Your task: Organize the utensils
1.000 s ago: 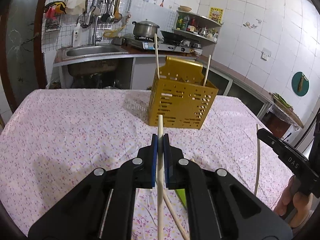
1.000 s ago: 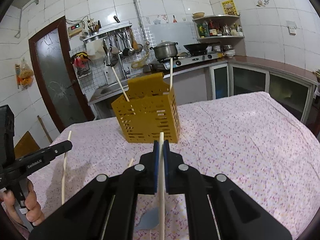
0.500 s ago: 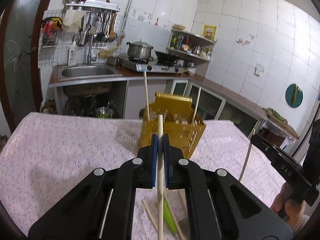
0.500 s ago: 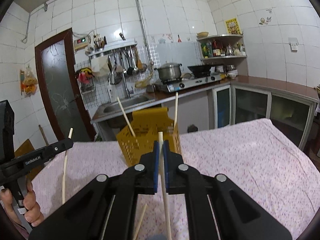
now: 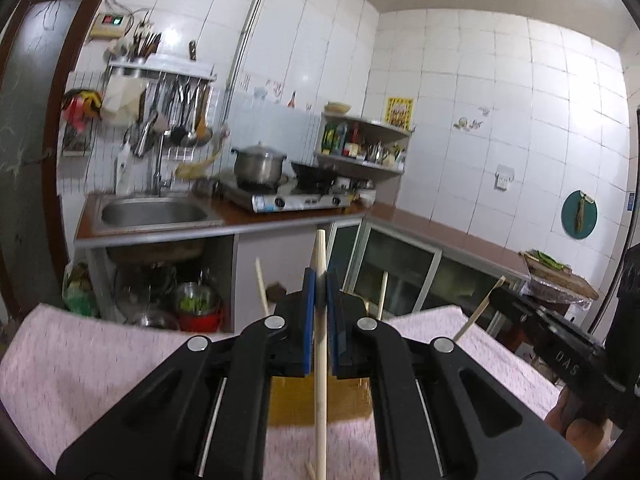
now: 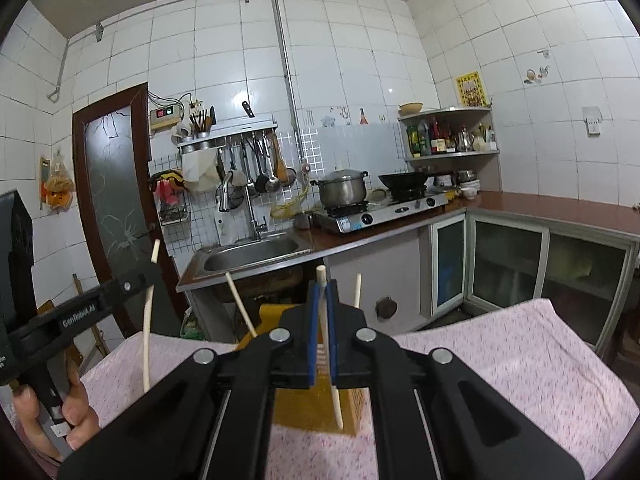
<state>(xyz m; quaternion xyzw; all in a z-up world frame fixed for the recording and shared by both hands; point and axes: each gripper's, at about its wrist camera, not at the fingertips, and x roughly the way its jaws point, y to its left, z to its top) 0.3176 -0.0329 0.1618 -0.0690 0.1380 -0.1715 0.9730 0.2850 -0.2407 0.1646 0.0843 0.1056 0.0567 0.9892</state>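
White-tiled kitchen behind, pink floral tablecloth [image 6: 540, 360] below. Left gripper [image 5: 320, 300] is clamped on one chopstick [image 5: 321, 356], right gripper [image 6: 322, 312] likewise on another chopstick [image 6: 330, 364], both raised over the yellow holder [image 6: 316, 412], which already contains two. Best to line each lower tip over the holder's opening before lowering, then release.

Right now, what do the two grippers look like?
Both match: left gripper and right gripper have matte black linkage arms, silver rivets and blue finger pads. White lettering marks the sides: "GenRobot.AI" on the left, "DAS" on the right.
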